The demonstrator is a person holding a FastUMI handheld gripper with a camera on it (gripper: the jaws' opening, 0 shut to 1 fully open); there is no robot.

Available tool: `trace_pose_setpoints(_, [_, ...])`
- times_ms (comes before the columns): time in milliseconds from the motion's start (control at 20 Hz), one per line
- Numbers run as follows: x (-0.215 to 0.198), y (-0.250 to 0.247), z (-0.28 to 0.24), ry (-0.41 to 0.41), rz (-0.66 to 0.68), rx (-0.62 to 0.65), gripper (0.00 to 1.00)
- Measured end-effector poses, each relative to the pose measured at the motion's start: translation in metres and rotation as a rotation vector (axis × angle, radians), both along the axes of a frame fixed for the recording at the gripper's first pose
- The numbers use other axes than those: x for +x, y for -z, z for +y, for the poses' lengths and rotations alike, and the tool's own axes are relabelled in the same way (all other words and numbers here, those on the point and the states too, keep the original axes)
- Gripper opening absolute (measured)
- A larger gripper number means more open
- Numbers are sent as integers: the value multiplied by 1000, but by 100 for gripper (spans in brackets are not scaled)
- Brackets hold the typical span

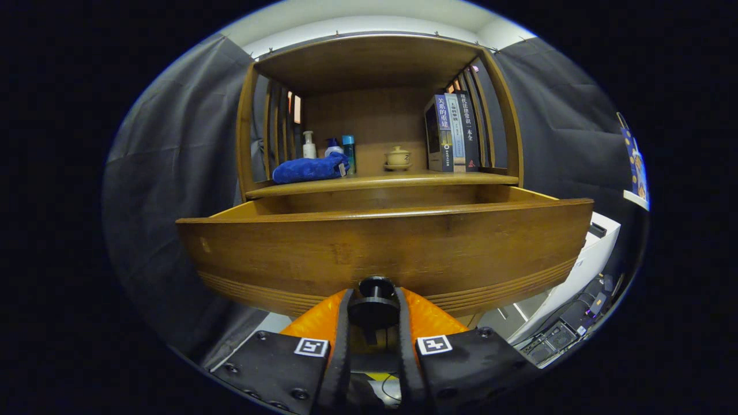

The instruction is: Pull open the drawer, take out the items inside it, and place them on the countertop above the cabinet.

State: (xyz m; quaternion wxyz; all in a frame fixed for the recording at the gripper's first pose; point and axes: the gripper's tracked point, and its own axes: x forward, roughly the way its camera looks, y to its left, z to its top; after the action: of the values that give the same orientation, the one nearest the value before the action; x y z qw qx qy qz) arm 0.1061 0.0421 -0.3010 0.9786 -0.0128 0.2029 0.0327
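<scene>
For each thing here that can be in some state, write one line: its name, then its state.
drawer: pulled partly open
drawer knob: clamped between both fingers
gripper: shut on the knob
blue cloth: bunched up on the countertop
books: standing upright
lidded cup: lid on

One drawer (380, 248) with one knob (375, 288). One tongs (373, 314) with two fingers (341, 346), clamped on the knob. On the worktop (380, 182): three bottles (309, 145), one blue cloth (308, 169), one lidded cup (398, 155) on one saucer (398, 167), three books (452, 134).
</scene>
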Motion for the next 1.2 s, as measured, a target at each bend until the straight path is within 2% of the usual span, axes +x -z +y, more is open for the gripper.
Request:
trace_pose_setpoints(350, [-25, -2, 0, -11, 19, 2, 42])
trace_pose_setpoints(750, [-28, -1, 2, 1, -10, -20, 42])
trace_pose_setpoints(900, [-26, -7, 8, -6, -34, -17, 52])
trace_pose_setpoints(1000, [-30, -6, 19, -36, -29, -5, 70])
trace_pose_setpoints(1150, [-34, -22, 15, -36, -64, -9, 97])
trace_pose_setpoints(1200, [-34, -38, 14, -30, -100, 8, 97])
